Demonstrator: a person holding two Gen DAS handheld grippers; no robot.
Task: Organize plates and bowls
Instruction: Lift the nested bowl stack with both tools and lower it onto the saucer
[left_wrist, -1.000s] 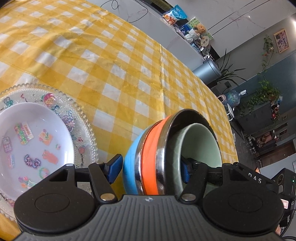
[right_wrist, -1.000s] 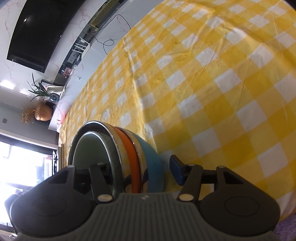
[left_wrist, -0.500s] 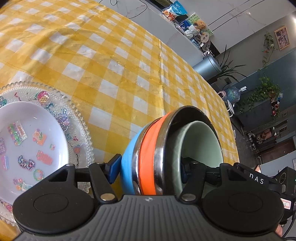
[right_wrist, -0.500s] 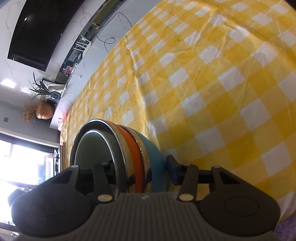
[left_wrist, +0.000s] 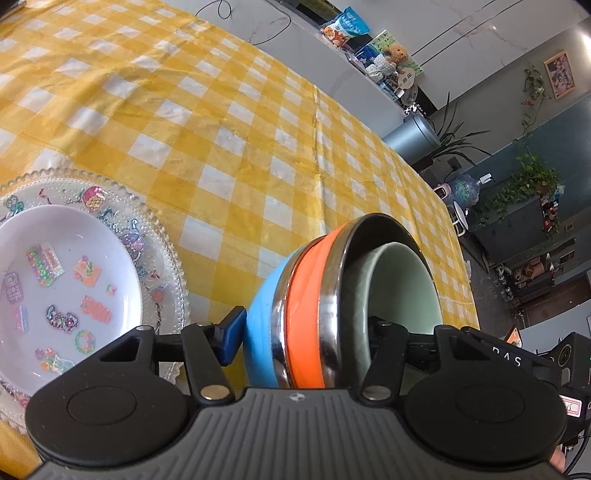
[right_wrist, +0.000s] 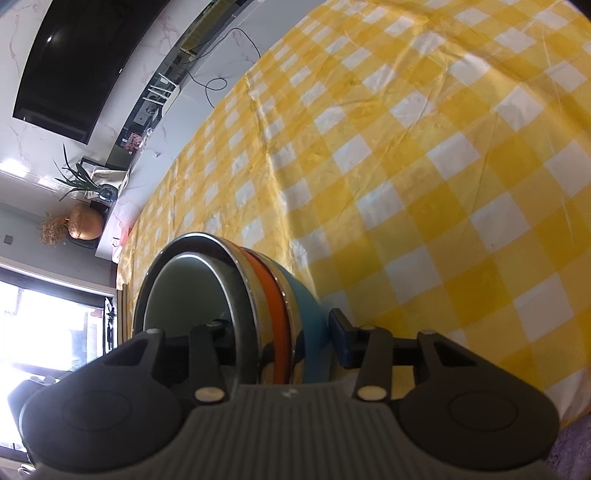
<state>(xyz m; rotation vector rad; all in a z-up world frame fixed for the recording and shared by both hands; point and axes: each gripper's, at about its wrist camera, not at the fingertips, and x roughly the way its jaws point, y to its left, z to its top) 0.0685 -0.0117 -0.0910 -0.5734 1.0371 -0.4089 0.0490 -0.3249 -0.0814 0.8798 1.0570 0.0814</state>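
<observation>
We are looking at a wide surface (left_wrist: 229, 122) that is lying under a yellow and white checked cloth. On the left side of it, in the left wrist view, a clear glass plate (left_wrist: 166, 258) with a beaded rim is carrying a white plate (left_wrist: 74, 266) with small coloured stickers. Near this pair, but apart from it, a stack of nested bowls (left_wrist: 306, 314) is sitting on the cloth: a pale green bowl (left_wrist: 402, 284) is lying inside a steel one with an orange band, and a blue bowl (left_wrist: 260, 314) is forming the outside.

We are holding the left gripper (left_wrist: 306, 336) across the stack wall. Its jaws have just been closing, with the stack between them; the blue pad (left_wrist: 232, 339) is standing just beside the blue bowl, and we cannot tell if it is already pressing. The right gripper (right_wrist: 284, 336) is straddling the same stack from the other side. Its jaws have just been closing too, and a narrow gap is showing at its outer pad (right_wrist: 341, 343), so it is not yet gripping.
</observation>
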